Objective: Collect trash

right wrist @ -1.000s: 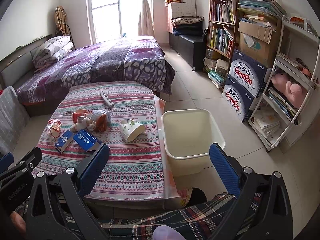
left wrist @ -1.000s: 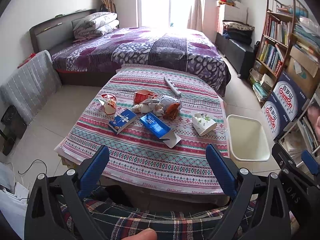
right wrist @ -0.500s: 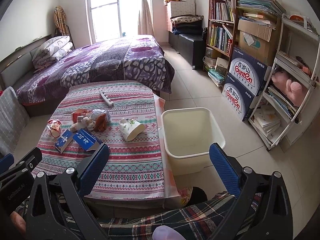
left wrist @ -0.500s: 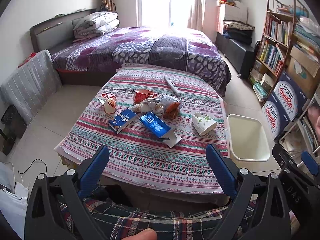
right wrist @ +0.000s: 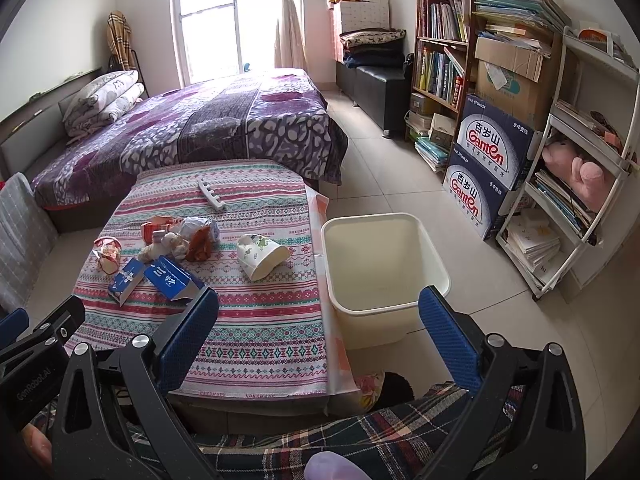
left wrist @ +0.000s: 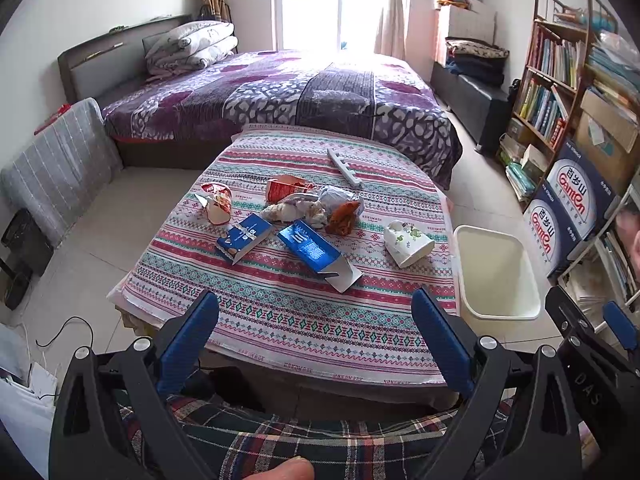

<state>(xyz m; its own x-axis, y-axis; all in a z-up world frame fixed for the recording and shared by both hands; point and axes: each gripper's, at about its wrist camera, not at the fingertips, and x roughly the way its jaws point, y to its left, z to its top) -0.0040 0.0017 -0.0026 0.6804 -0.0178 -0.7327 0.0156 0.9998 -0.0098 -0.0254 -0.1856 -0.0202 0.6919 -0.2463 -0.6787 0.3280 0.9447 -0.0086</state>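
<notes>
Both claws wide and empty. Left gripper point(left wrist: 316, 322) and right gripper point(right wrist: 318, 322) sit low over our lap, well short of the table point(left wrist: 280, 320). Nothing collected yet, by the look of it.

Trash, all ahead of the left claw on the striped cloth:
- blue carton point(left wrist: 314, 249) dead ahead, nearest, with an open flap pointing back at us
- second blue carton point(left wrist: 242, 237) ahead and slightly left
- crumpled wrappers point(left wrist: 316, 206) just beyond those, bunched and touching
- red-white cup point(left wrist: 217, 202) further left
- tipped paper cup point(right wrist: 262, 255) ahead-left of the right claw, lying on its side

Bin point(right wrist: 384, 268) is on the floor straight ahead of the right claw, hard against the table's right edge. Looks empty.

Risks as we see them:
- Paper cup is round and on its side. A pinch across the body probably crushes it or rolls it off the edge. Better to take it by the rim.
- Flat cartons give the pads little to bite, so a low approach may snag the cloth and drag the whole pile.
- The wrapper clump is tangled, so one grab may lift part of it and shed the rest on the way over.
- White comb-like strip point(left wrist: 344, 168) at the far end may not be trash. We can't tell.
- Both claws converging on the centre pile could collide. Split it: right takes the cup, left takes the cartons.
</notes>
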